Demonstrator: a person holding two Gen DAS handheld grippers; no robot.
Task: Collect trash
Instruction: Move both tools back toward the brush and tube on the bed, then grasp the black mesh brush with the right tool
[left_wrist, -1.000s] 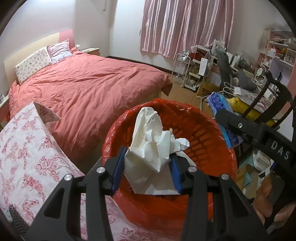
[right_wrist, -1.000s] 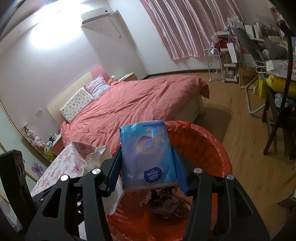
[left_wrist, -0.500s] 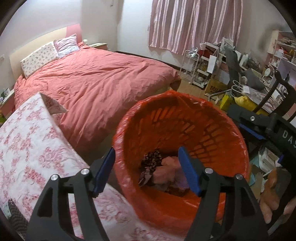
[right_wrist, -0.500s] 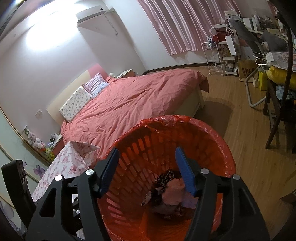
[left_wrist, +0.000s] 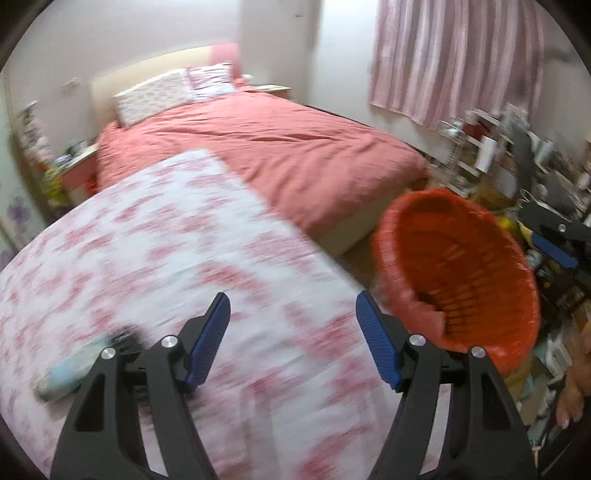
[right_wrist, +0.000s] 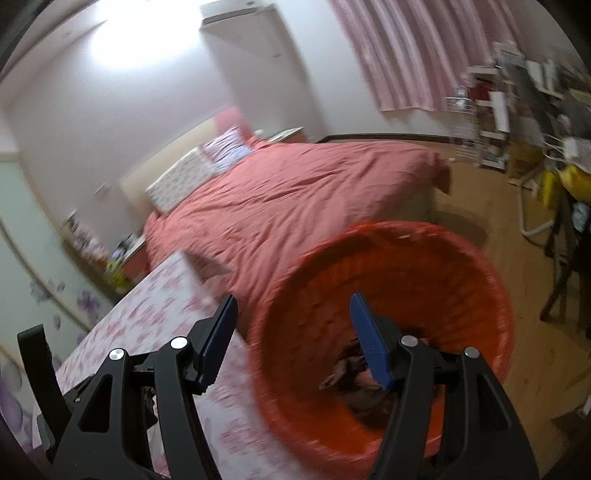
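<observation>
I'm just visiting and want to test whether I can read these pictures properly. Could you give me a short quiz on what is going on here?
1. True or false: the left tool has something between its blue pads.
2. Which colour is the bin? A) green B) orange-red C) white
3. What pale thing lies on the flowered cloth, beside the left tool?

Key
1. False: it is open and empty, and so is the right tool.
2. B. Some rubbish shows at its bottom in the right view.
3. A light blue-green object, too blurred to name.
</observation>
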